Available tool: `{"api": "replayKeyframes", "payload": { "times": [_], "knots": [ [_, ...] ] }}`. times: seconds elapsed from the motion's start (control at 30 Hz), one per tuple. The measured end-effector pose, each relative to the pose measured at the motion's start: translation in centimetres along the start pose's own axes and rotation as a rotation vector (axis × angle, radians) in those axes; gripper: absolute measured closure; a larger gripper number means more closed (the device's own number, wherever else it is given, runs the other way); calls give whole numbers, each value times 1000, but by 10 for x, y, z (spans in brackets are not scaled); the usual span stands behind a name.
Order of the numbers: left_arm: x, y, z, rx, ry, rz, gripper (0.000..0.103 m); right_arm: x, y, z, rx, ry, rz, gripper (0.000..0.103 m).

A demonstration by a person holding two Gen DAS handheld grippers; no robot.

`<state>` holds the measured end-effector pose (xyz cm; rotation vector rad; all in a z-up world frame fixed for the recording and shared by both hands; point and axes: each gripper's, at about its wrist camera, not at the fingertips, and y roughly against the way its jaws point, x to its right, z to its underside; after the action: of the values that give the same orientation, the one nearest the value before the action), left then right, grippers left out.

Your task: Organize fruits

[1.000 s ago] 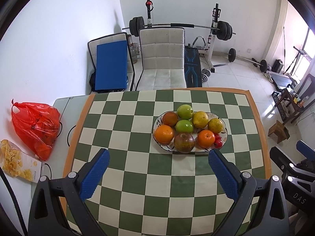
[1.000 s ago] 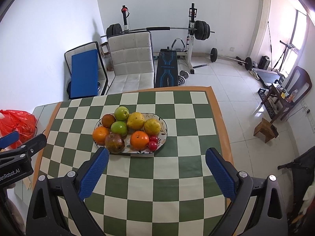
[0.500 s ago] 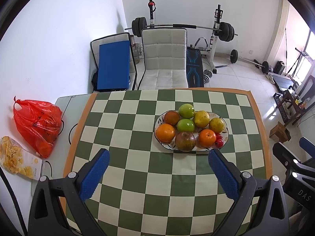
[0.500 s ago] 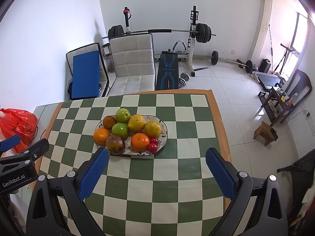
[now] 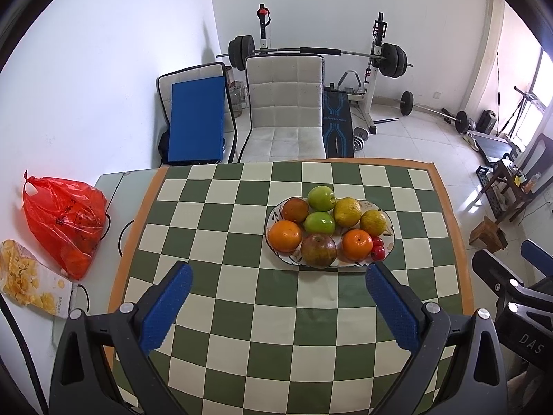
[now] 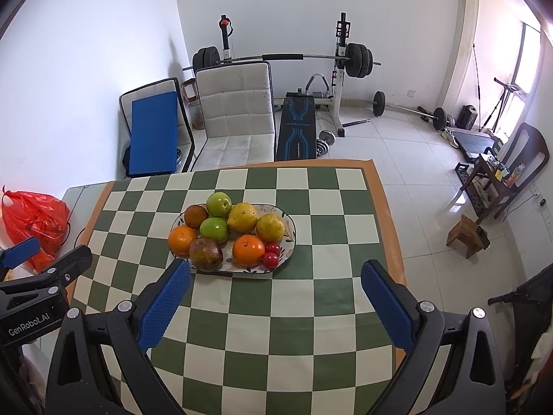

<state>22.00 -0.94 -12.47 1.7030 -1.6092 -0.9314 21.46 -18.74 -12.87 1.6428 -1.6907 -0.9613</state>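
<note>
Both my views have slid slightly since a second ago; plate sits a bit lower in frame, fruit unmoved. Left gripper (image 5: 278,306) jaws wide, holding nothing, above green-and-cream checkered tabletop (image 5: 242,311). Right gripper (image 6: 274,304) same, jaws wide, empty. Oval patterned ceramic plate (image 5: 390,238) at 12 o'clock from left gripper, 11 o'clock from right. On it: oranges, green apples, yellow citrus, brownish apple, small red fruits. Red plastic bag (image 5: 65,223) at 10 o'clock, off checkered cloth.
</note>
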Motion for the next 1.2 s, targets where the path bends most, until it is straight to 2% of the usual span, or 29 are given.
{"api": "replayKeyframes", "payload": {
  "times": [0.67,1.2],
  "knots": [
    [3,8,8,3,-25,25,0,-1,17,9,10,0,-7,2],
    [2,9,1,15,-29,36,0,-4,23,5,15,-1,-5,2]
  ]
}}
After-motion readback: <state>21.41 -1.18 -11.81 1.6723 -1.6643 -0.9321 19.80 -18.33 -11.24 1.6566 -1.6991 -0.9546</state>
